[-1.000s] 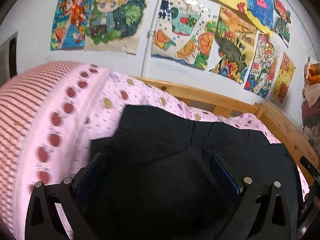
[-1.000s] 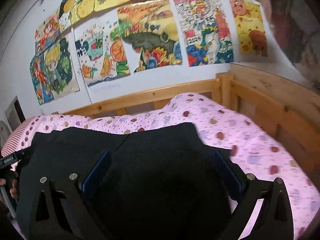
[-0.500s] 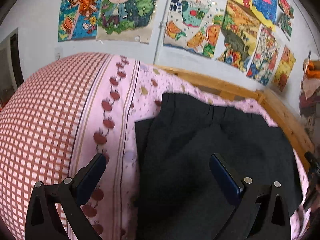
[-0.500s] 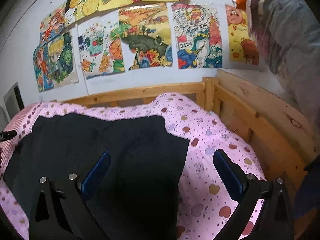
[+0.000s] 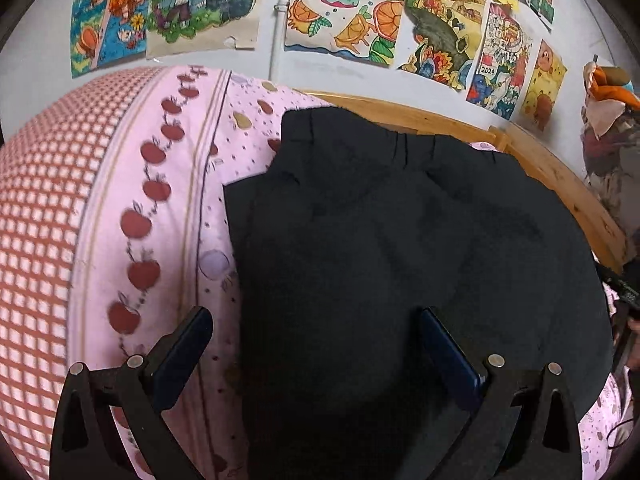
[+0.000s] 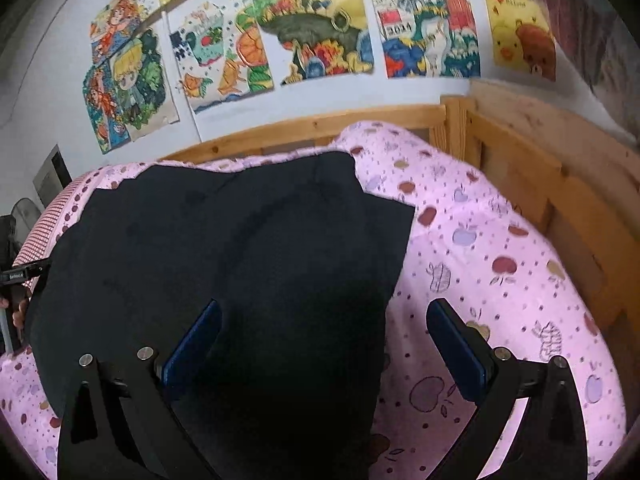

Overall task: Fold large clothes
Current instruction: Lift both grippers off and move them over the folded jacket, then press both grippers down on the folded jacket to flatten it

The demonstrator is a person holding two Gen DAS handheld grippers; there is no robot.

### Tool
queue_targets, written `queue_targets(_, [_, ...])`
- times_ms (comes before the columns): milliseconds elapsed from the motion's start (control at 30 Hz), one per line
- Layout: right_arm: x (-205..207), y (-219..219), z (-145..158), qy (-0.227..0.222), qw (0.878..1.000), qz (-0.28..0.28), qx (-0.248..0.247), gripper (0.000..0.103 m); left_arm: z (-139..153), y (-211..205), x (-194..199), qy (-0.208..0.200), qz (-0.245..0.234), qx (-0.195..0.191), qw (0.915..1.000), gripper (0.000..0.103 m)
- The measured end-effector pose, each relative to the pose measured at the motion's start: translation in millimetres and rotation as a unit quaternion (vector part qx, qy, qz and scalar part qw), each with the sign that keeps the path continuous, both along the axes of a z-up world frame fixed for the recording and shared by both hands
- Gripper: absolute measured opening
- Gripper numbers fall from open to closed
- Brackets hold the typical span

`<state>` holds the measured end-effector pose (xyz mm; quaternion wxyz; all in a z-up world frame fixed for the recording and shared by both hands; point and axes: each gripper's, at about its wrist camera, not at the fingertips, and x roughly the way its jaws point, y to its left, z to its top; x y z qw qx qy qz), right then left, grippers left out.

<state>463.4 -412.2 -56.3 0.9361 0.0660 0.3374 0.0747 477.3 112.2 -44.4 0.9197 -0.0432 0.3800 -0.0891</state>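
A large black garment [image 5: 400,240] lies spread flat on the pink apple-print bedsheet [image 5: 168,208]; it also shows in the right wrist view [image 6: 224,248]. My left gripper [image 5: 316,344] is open and empty, above the garment's left edge, one finger over the sheet and one over the cloth. My right gripper [image 6: 324,340] is open and empty, above the garment's right edge, with its left finger over the cloth and its right finger over the sheet [image 6: 500,264].
A wooden bed frame [image 6: 520,168] runs along the far side and right end. A red-checked part of the bedding [image 5: 36,216] lies at the left. Drawings [image 6: 312,32] hang on the white wall. The other gripper shows at each view's edge [image 6: 20,276].
Both grippers have moved outward from the garment's middle to its left and right edges. Both stay open. The garment lies still.
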Motion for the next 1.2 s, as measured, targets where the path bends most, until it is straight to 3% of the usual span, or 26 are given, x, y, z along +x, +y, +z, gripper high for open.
queue_targets(300, [6, -1, -33, 0.033, 0.999, 0.015, 0.031, 0.101, -17, 2, -4, 0.007, -0.026, -0.034, 0.9991, 0.103])
queue_targets(600, [8, -5, -51, 0.033, 0.997, 0.024, 0.066, 0.102, -39, 21, 1, 0.017, -0.046, -0.116, 0.9921, 0.103])
queue_targets(1200, [10, -10, -57, 0.038, 0.996, 0.025, 0.079, 0.102, -46, 26, 5, 0.025, -0.063, -0.147, 0.9868, 0.103])
